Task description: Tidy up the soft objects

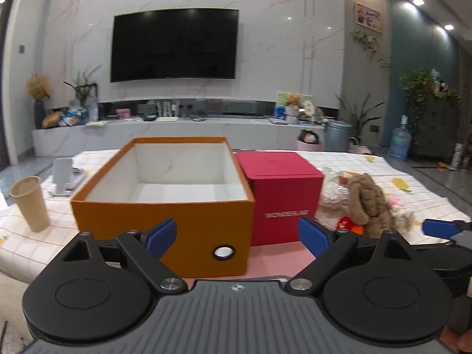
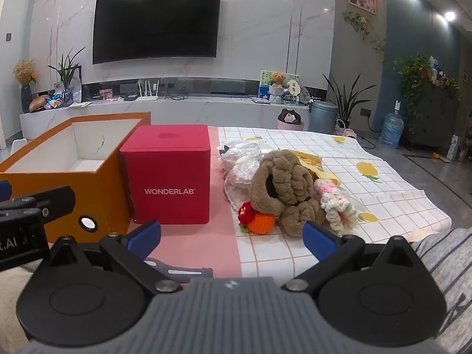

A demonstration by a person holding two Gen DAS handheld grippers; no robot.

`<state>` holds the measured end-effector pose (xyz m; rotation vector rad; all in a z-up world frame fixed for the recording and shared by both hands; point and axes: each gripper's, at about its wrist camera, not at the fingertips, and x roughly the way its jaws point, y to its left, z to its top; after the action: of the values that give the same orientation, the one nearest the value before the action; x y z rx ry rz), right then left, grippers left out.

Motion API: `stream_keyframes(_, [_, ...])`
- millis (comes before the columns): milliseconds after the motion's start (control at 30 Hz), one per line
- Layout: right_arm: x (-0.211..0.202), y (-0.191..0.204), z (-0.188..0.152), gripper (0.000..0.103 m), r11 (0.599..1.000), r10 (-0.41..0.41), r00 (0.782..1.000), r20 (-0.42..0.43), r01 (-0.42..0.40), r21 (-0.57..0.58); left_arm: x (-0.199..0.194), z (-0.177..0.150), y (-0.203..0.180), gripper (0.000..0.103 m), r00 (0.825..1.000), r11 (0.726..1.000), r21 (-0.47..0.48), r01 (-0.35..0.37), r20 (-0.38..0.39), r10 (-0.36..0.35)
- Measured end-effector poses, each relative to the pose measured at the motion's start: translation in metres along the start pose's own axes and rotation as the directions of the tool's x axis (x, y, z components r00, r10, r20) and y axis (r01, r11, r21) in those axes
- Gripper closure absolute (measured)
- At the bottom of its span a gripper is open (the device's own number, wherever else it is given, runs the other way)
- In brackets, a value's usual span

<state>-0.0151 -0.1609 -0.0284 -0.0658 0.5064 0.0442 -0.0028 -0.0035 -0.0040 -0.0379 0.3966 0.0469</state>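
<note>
- A tan paper cup (image 1: 29, 203) stands upright at the far left of the table, with a white phone stand (image 1: 63, 181) just behind it.
- The left gripper (image 1: 237, 236) is held low in front of the orange box (image 1: 165, 206), its blue-padded jaws spread wide with nothing between them.
- That orange box is open at the top and shows only its white lining — no soft things lie in it. A round hole with a metal ring sits in its near wall.
- Just right of it, touching or nearly touching, stands the red box (image 2: 169, 177), lid closed, marked WONDERLAB on the front.
- The right gripper (image 2: 231, 236) also has its jaws wide apart and holds nothing; it hovers over the pink strip of the tablecloth (image 2: 339, 153), short of the pile.
- The soft objects lie heaped on the checked cloth to the right of the red box: crumpled clear plastic wrap (image 2: 242, 159) at the back, a brown plush toy (image 2: 280, 183) in the middle, and a small red and orange crochet piece (image 2: 256, 221) against its near side.
- A white and pink crochet toy (image 2: 336, 203) rests against the plush on its right, with a yellow bag (image 2: 312, 165) partly hidden behind them.
- At the far right edge of the right wrist view, striped grey fabric (image 2: 448, 253) shows — what it belongs to I cannot tell.
</note>
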Motion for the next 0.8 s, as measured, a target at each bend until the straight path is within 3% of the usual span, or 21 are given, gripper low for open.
stream_keyframes(100, [-0.002, -0.012, 0.003, 0.003, 0.996, 0.015, 1.0, 0.018, -0.017, 0.084, 0.008, -0.008, -0.014, 0.014, 0.998, 0.987, 0.153, -0.039, -0.041, 0.045])
stream_keyframes(167, [-0.001, -0.026, 0.005, 0.003, 0.985, 0.034, 0.999, 0.002, -0.034, 0.168, 0.013, -0.021, -0.03, 0.015, 0.997, 0.96, 0.275, -0.057, -0.035, 0.069])
stream_keyframes(233, [0.005, -0.037, 0.004, 0.003, 0.968, 0.038, 0.999, -0.034, -0.029, 0.248, 0.012, -0.029, -0.041, 0.015, 0.999, 0.943, 0.329, -0.046, -0.002, 0.05])
stream_keyframes(367, [0.011, -0.049, 0.002, 0.003, 0.95, 0.028, 0.997, -0.075, -0.004, 0.313, 0.007, -0.026, -0.043, 0.015, 0.999, 0.96, 0.281, 0.017, -0.033, -0.008])
stream_keyframes(600, [0.01, -0.032, 0.002, 0.003, 0.979, 0.017, 0.998, -0.067, -0.003, 0.206, 0.004, -0.012, -0.019, 0.015, 1.0, 0.99, 0.141, -0.004, -0.028, 0.008])
stream_keyframes(800, [0.008, -0.026, 0.002, 0.003, 0.987, 0.032, 0.997, -0.065, -0.021, 0.159, -0.002, -0.003, -0.004, 0.015, 1.0, 0.998, 0.066, -0.018, -0.007, 0.019])
